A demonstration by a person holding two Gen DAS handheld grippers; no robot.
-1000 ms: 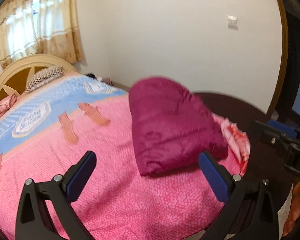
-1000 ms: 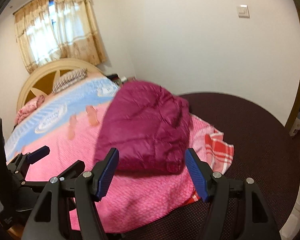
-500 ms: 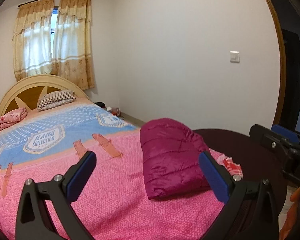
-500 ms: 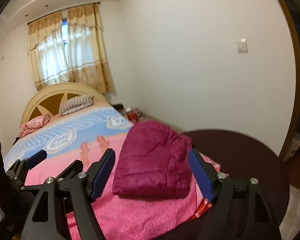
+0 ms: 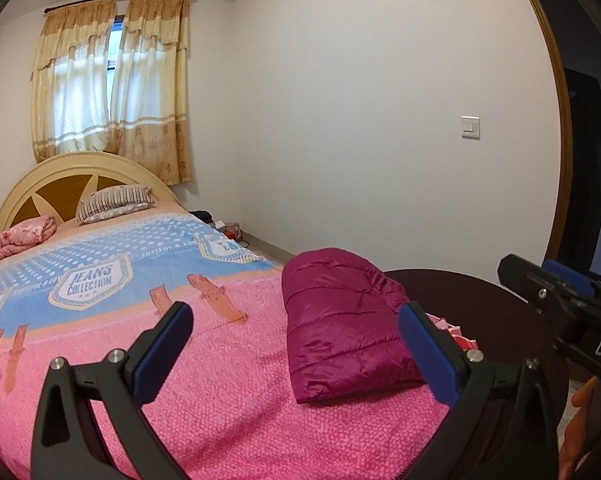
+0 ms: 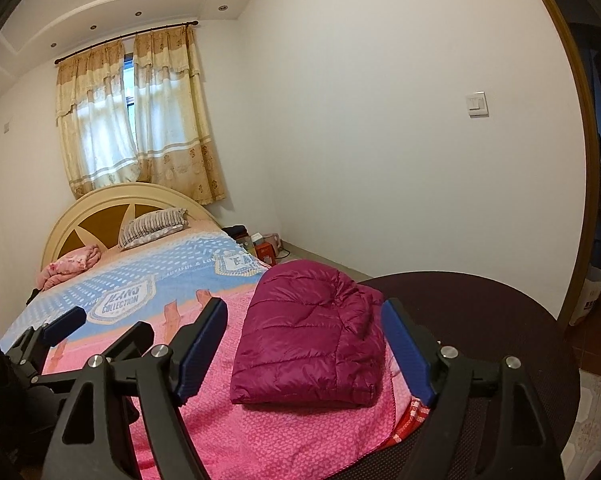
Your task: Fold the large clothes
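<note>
A quilted magenta puffer jacket [image 6: 312, 336] lies on a bedspread [image 6: 260, 432] that is speckled pink, then dotted blue. The pillow [image 5: 114, 203] is striped; the curtains [image 5: 112, 92] are cream and gold.

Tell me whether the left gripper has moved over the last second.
Yes. The left gripper has pulled back and tilted up: the folded jacket looks smaller and the window curtains are now fully visible.

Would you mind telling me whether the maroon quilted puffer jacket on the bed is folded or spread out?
Folded: the maroon quilted puffer jacket lies as a compact layered bundle on the pink blanket.
</note>
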